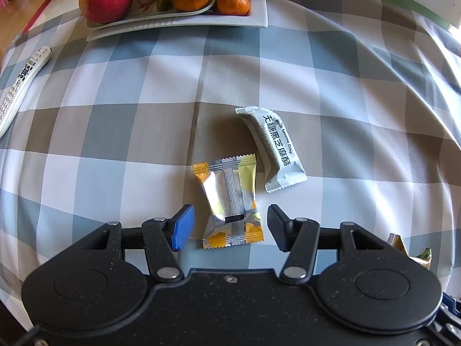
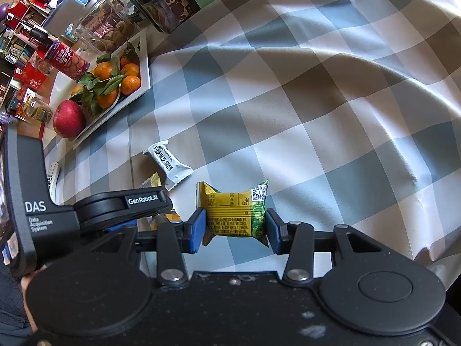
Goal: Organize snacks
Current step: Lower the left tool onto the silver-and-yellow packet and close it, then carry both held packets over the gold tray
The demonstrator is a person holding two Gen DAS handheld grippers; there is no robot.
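While the right gripper (image 2: 235, 227) holds the yellow-green snack packet (image 2: 234, 212) pinched across its width between both fingers, the left gripper (image 1: 230, 225) hangs over the silver-and-orange packet (image 1: 230, 201) with its fingers spread wide, one on either side of the wrapper and touching neither. That packet lies flat on the checked cloth of the table (image 1: 115, 144), just on the near side of the white sesame-crisp packet (image 1: 272, 147), the two almost touching at one corner. To do this pick well, I judge the left fingers should drop straight down until they nearly meet the cloth, centred on the packet's plump middle rather than its crimped ends, then close gently so the foil does not slide or nudge the white packet beside it.
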